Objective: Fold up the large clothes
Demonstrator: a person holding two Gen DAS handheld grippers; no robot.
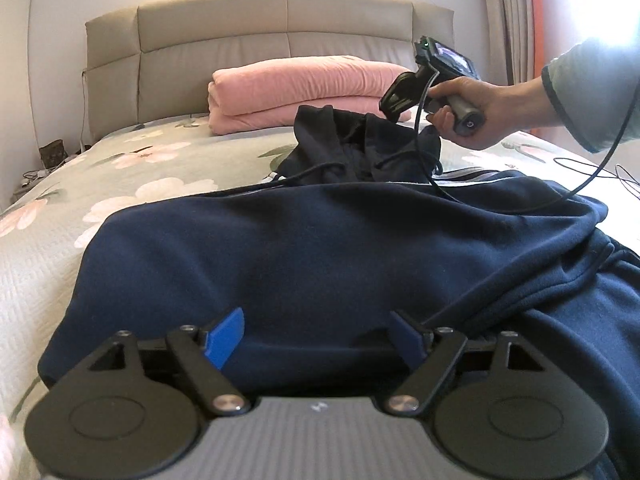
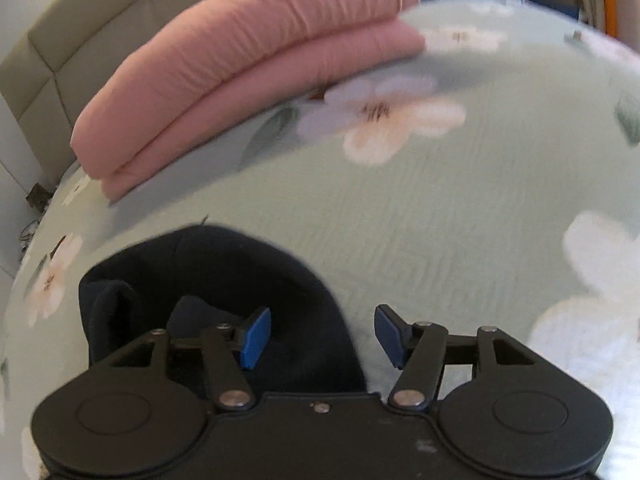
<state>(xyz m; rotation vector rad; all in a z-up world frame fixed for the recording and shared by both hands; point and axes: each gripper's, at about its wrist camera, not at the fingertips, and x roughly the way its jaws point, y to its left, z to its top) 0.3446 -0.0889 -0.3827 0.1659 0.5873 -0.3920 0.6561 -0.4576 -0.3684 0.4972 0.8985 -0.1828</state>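
under the left tongs (image 1: 316, 340) lies the navy garment (image 1: 320, 240).

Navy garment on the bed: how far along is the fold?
Done: the navy garment lies folded over into a long band on the bed. In hand: nothing; the left hand-held gripper is open above it, the right hand-held gripper open above the black garment. Left: that black garment is still crumpled.
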